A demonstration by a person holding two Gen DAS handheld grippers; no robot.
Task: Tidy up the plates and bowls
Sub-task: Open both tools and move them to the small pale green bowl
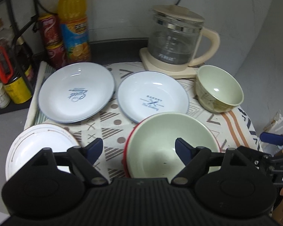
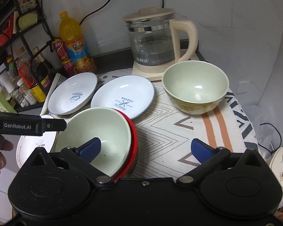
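Both grippers spread, empty: left gripper (image 1: 138,147), right gripper (image 2: 145,148). Pale green bowl nested in red bowl (image 2: 92,139) lower centre. Next, likely fetch patterned green ceramic bowl (image 2: 195,90), upper right, for stacking.

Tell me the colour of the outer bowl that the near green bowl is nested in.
Red: the outer bowl shows its red rim around the green bowl, clearest in the right wrist view.

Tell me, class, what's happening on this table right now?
A person holds two grippers over the dishes. The left gripper and right gripper are both open, holding nothing. A green bowl is nested in a red bowl; another green bowl, two blue plates and a white plate lie separate.
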